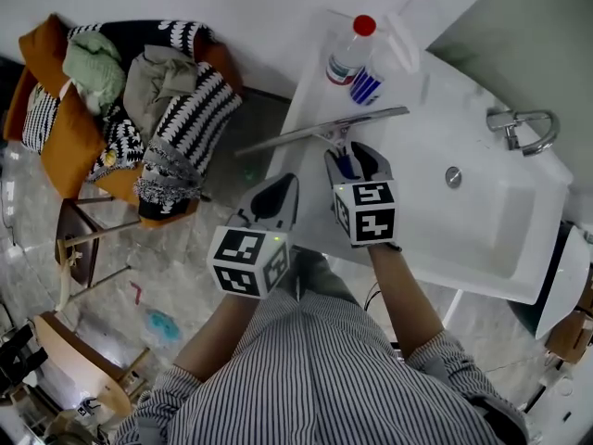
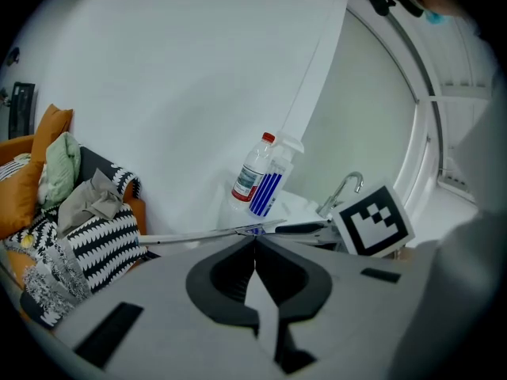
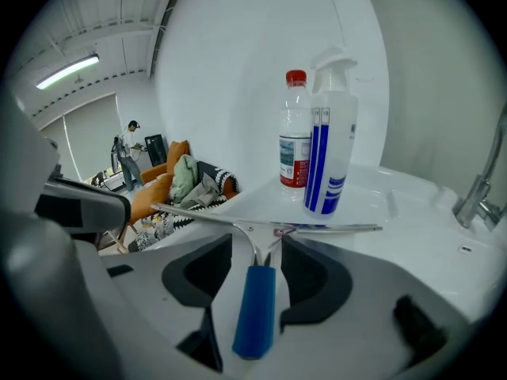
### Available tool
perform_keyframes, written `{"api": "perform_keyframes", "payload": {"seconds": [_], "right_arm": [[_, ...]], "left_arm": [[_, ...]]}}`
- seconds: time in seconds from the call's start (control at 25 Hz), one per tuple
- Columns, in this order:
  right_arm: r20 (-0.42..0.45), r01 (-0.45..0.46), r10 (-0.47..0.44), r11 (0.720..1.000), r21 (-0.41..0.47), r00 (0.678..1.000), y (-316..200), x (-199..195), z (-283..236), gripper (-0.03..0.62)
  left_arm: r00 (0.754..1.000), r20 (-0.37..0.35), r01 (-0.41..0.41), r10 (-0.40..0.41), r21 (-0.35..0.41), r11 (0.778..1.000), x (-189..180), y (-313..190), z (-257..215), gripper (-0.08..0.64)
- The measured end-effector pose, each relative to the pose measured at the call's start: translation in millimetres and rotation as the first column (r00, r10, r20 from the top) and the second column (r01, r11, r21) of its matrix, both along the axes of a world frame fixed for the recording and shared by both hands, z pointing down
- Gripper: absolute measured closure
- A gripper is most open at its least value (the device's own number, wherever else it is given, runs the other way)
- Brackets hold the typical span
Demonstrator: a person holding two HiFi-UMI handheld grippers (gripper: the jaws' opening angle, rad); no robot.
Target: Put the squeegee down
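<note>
right claw (image 3: 257, 248) spread, pads off squeegee (image 3: 255, 307) | handle between its jaws, blade crosswise just past tips, lying on sink (image 1: 463, 100) | left claw (image 2: 255, 244) pressed together, empty, beside right

Soft, even light falls on the white basin (image 1: 422, 146), which looks bright, nearly washed out, with only faint shadows on it. Left of the basin the glossy floor (image 1: 176, 276) is dimmer and carries pale reflections. In the right gripper view a ceiling strip lamp (image 3: 67, 71) glows far left of the basin, slightly blown out. Both gripper views are bent by a wide lens: lines bow away from the basin toward the edges, and the corners go black. Nearer the lens than the basin, the grey bodies of the left gripper (image 2: 255, 240) and the right gripper (image 3: 257, 242) are soft and out of focus.
</note>
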State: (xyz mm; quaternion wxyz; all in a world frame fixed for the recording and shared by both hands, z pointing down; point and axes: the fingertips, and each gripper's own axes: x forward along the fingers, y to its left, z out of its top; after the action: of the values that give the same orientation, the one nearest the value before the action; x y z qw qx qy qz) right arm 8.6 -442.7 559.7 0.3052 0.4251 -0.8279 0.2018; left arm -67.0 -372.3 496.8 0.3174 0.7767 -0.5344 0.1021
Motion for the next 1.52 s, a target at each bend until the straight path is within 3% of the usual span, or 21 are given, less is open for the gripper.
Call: {"api": "perform_keyframes", "payload": {"seconds": [0.6,1.04,1.52], "right_arm": [[0.129,0.024,-0.049,0.983,0.183,0.99,27.1,-4.0,-103.1,0.4],[0.203,-0.044,-0.018,0.954,0.296,0.979,44.2,17.2,-168.1,0.456],[0.244,-0.088,0.005,0.94,0.328,0.97,60.6,31.5,-187.7,0.515]], "left_arm": [[0.997,0.004,-0.073,0.073,0.118,0.99,13.6,1.1,-49.1,0.546],[0.994,0.02,-0.113,0.112,0.206,0.972,24.5,9.6,-86.1,0.546],[0.99,0.034,-0.141,0.137,0.264,0.954,36.1,12.8,-109.8,0.546]]}}
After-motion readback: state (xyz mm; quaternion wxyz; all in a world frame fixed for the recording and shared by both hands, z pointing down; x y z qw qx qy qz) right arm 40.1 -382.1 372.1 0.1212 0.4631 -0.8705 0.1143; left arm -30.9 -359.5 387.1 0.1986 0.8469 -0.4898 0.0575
